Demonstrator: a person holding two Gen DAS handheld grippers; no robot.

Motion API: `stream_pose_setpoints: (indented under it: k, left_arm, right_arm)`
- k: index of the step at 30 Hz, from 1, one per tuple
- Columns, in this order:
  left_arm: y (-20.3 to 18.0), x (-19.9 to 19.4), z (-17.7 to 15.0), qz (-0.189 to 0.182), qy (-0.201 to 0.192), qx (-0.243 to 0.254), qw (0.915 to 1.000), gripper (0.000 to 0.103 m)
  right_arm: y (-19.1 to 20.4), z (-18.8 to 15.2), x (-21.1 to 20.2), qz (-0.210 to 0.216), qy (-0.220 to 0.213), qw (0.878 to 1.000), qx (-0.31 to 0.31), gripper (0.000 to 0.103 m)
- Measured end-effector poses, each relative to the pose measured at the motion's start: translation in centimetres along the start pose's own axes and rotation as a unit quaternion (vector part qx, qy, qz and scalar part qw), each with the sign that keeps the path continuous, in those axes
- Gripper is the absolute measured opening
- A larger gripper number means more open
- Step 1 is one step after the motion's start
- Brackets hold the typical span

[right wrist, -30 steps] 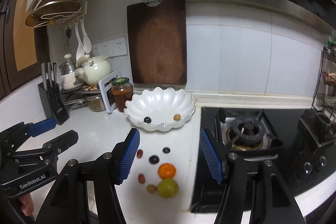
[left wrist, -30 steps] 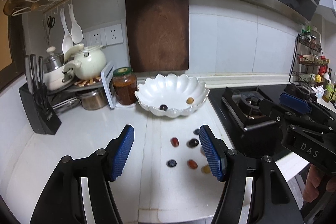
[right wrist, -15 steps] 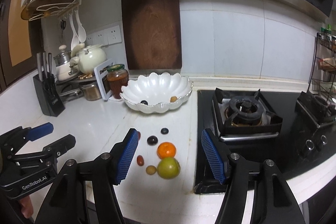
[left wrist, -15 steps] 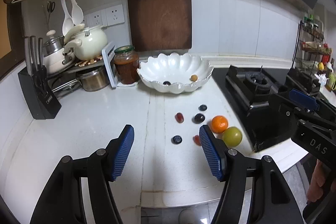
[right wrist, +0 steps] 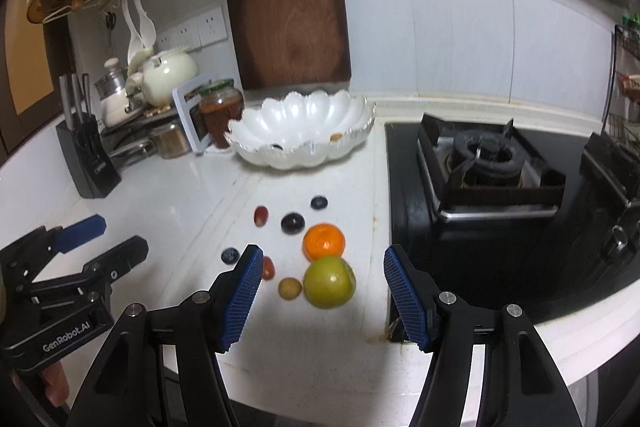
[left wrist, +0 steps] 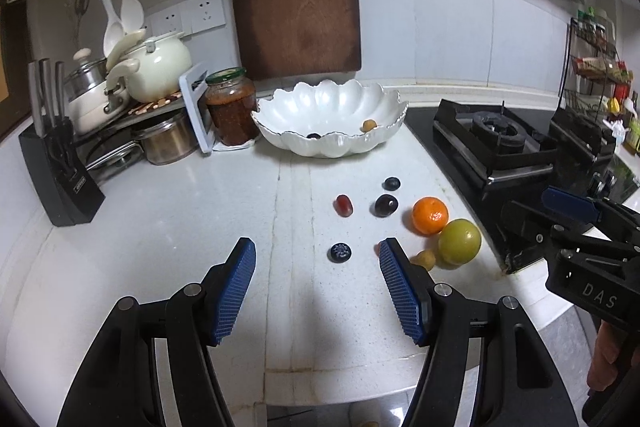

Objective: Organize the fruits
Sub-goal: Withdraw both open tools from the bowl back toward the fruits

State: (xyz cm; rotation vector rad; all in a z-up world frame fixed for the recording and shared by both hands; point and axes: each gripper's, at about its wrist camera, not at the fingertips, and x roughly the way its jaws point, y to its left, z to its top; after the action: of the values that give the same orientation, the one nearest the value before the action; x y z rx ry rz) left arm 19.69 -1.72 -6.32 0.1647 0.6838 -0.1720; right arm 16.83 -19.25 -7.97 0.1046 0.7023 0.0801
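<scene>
left gripper [left wrist: 316, 283]: released, holds nothing | right gripper [right wrist: 322, 291]: released, holds nothing | orange [right wrist: 323, 241], green fruit [right wrist: 329, 281]: worktop [left wrist: 160, 227] near stove-side edge

Orange [left wrist: 430, 215] touching green fruit [left wrist: 459, 241] on counter; white scalloped bowl [left wrist: 328, 107] behind

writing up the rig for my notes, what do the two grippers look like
Both are black linkage frames with silver pivot pins and blue ribbed pads. The left gripper has "GenRobot.AI" printed in white on its body; the right gripper has "DAS". No cables or sleeves show.
</scene>
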Motion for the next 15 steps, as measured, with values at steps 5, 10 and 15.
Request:
stream_pose_setpoints:
  k: [5, 10, 15]
  left_arm:
    - [-0.1, 2.0, -0.3, -0.003, 0.005, 0.012, 0.9999, 0.064]
    - [-0.1, 4.0, -0.4, -0.009, 0.019, 0.011, 0.9997, 0.064]
    - [0.1, 5.9, -0.6, -0.015, 0.036, 0.008, 0.9992, 0.063]
  right_arm:
    - [-0.4, -0.5, 1.6, -0.003, 0.022, 1.0, -0.001, 0.064]
    - [-0.3, -0.6, 2.8, -0.011, 0.031, 0.999, -0.011, 0.064]
    - [-0.2, -0.7, 4.1, -0.01, 0.043, 0.999, -0.009, 0.064]
